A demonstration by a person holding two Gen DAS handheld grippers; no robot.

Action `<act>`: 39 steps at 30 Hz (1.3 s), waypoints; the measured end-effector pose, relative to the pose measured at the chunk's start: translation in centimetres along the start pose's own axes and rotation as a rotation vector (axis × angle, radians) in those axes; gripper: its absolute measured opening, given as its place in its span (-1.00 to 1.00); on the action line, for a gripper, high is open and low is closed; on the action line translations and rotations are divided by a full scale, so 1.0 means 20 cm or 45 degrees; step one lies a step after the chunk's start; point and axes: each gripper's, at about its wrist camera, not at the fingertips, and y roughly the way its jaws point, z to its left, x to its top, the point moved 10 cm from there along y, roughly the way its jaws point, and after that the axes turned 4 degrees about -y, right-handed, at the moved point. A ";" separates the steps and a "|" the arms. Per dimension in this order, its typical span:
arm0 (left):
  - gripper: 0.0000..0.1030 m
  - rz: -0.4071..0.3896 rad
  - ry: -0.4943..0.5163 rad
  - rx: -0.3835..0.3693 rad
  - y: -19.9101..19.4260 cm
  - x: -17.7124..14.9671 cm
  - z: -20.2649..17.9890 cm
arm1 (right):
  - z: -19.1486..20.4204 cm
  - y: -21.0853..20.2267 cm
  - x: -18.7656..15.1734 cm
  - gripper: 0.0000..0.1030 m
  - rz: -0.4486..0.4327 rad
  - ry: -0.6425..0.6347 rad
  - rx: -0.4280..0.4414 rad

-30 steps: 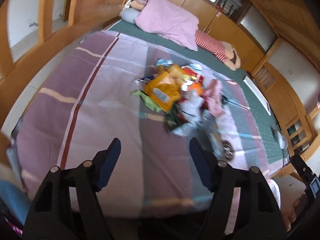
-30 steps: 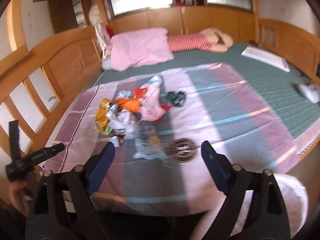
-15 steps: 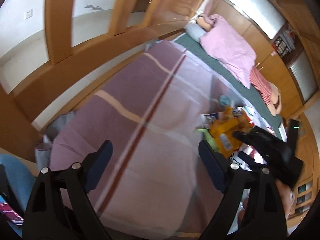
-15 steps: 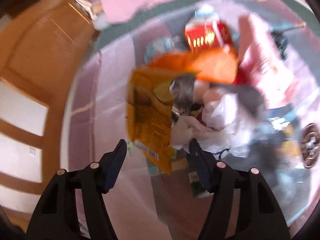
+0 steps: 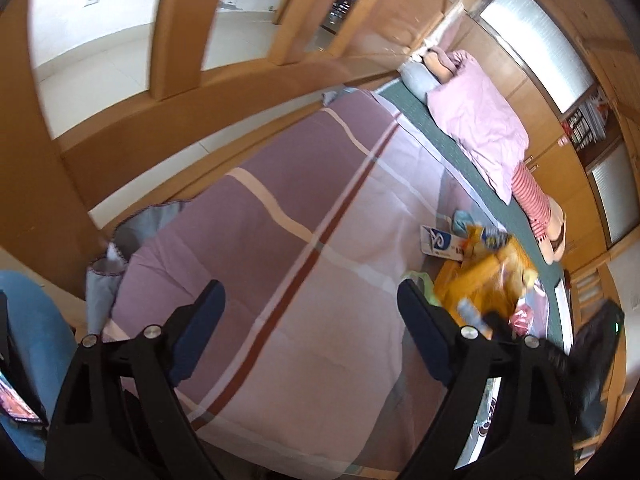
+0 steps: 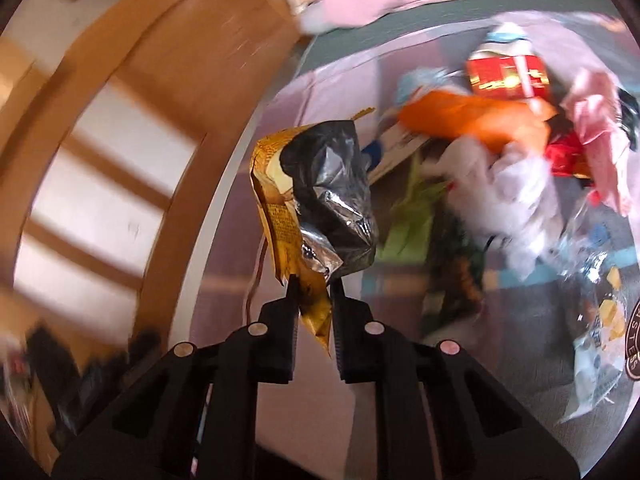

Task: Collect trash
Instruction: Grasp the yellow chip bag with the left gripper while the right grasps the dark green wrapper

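We list the items by their place relative to the trash pile [image 6: 500, 152] on the striped bedspread [image 5: 280, 280].

Item: yellow snack bag [image 6: 316, 208], foil-lined, crumpled. It sits at the near left edge of the pile as the right wrist view shows it, lifted clear of the bedspread. Our right gripper [image 6: 314, 292] has just been closing and now pinches the bag's lower corner between its pads. We judge the bag very light, limp and crackly, with a slick foil lining; a pinch on a doubled fold or seam should hold better than one on a single slippery layer, and the free end will flop and swing.

Item: the rest of the pile. We note an orange wrapper [image 6: 472, 116], a red packet [image 6: 508, 72], white crumpled plastic [image 6: 516, 200], a pink bag [image 6: 600, 128] and a clear film wrapper [image 6: 596, 300], all overlapping. All look light and soft; the clear film looks the most slippery. We would take each by an upstanding edge or corner.

Item: left gripper [image 5: 312, 332]. Its jaws stand wide with nothing between them, over bare bedspread well to the left of the pile.

Item: pink pillow [image 5: 480, 120], beyond the pile, not trash.
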 end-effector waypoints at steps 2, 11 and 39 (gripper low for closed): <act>0.70 -0.008 -0.016 0.019 0.00 0.01 0.04 | 0.04 0.05 -0.10 -0.68 0.110 -0.062 0.022; 0.78 0.053 -0.059 0.066 0.06 -0.04 0.10 | 0.23 -0.01 -0.06 0.35 0.106 -0.008 0.377; 0.93 0.328 0.031 0.049 0.32 -0.30 -0.01 | -0.08 0.11 -0.28 -0.74 0.255 -0.039 -0.182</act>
